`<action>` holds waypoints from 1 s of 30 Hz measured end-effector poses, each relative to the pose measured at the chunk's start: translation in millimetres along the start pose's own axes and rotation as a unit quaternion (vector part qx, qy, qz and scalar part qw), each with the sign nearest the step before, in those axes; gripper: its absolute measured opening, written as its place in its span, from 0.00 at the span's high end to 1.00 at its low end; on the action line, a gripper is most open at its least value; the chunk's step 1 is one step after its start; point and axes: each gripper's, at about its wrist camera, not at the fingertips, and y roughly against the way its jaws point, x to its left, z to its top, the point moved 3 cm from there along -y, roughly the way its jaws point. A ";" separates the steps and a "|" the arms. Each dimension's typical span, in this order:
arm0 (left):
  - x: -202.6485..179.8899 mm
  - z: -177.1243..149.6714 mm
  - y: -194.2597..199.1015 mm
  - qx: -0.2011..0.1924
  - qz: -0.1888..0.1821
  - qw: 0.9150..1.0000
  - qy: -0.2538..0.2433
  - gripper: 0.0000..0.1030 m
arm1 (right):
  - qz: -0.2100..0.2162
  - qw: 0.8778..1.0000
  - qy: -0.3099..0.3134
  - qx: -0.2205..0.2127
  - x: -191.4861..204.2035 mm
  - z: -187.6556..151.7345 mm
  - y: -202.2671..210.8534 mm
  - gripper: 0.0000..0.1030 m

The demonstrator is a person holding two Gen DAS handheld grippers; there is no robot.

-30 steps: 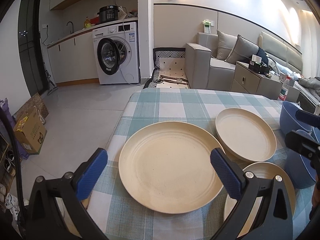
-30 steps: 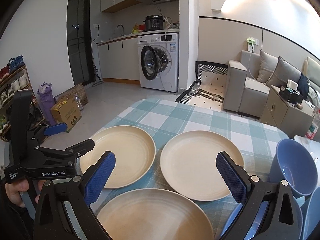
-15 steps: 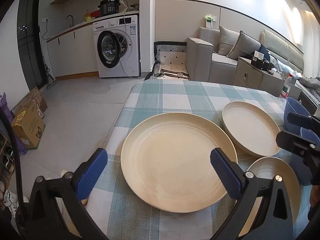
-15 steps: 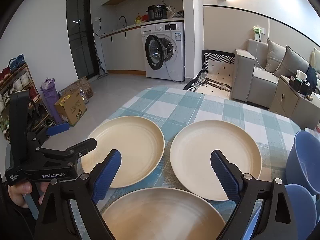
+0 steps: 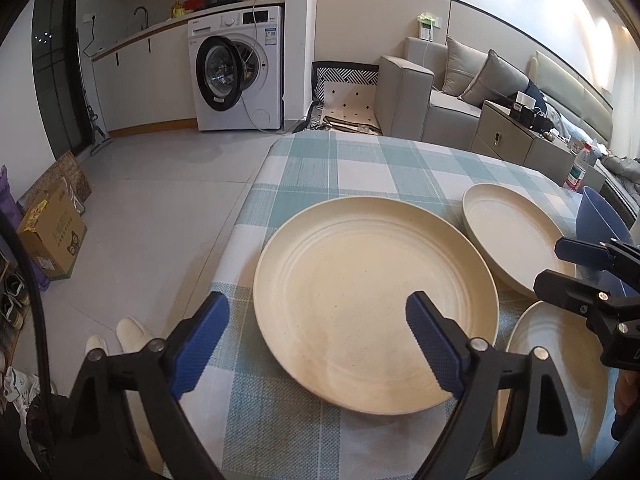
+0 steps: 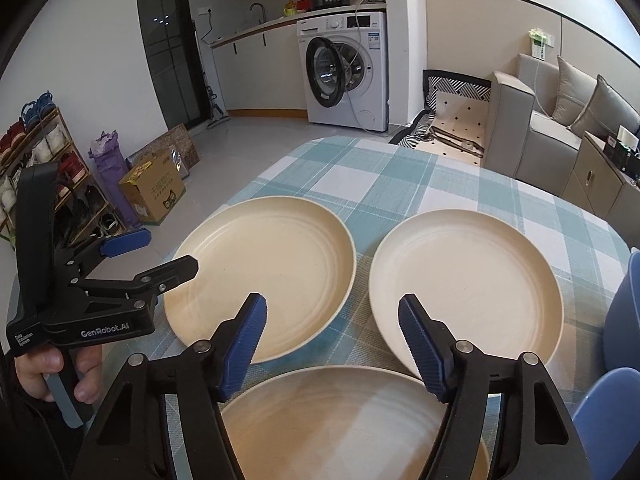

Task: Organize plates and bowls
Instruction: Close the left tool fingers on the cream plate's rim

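Three cream plates lie on the checked table (image 5: 360,160). The left plate (image 5: 372,304) sits directly ahead of the left gripper (image 5: 316,344). The near plate (image 6: 352,424) lies under the right gripper (image 6: 332,344). Both grippers' jaws have just been closing, nothing grasped.

My near plate (image 6: 352,424) runs off the bottom edge of the right view, its front rim behind my own fingers (image 6: 240,340). Blue bowls (image 6: 620,300) clipped by the right edge; can't count them. In the left view, the far plate (image 5: 512,236) is partly behind my right gripper (image 5: 576,268). Print on the cardboard box (image 6: 154,190) too small to read.
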 end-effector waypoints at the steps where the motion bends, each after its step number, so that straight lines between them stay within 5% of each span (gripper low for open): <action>1: 1.2 -0.7 -1.4 0.004 0.000 1.000 0.001 0.16 | 0.003 1.000 0.000 0.003 1.3 -0.5 -2.4 0.37; 6: 4.2 -4.1 -7.8 0.016 0.001 1.000 0.003 0.23 | 0.016 1.000 0.000 0.020 6.7 -0.9 -13.6 0.45; 30: 26.0 -15.5 -29.9 0.063 -0.002 0.997 0.041 0.43 | 0.020 0.996 -0.010 0.081 14.9 -2.3 -58.5 0.50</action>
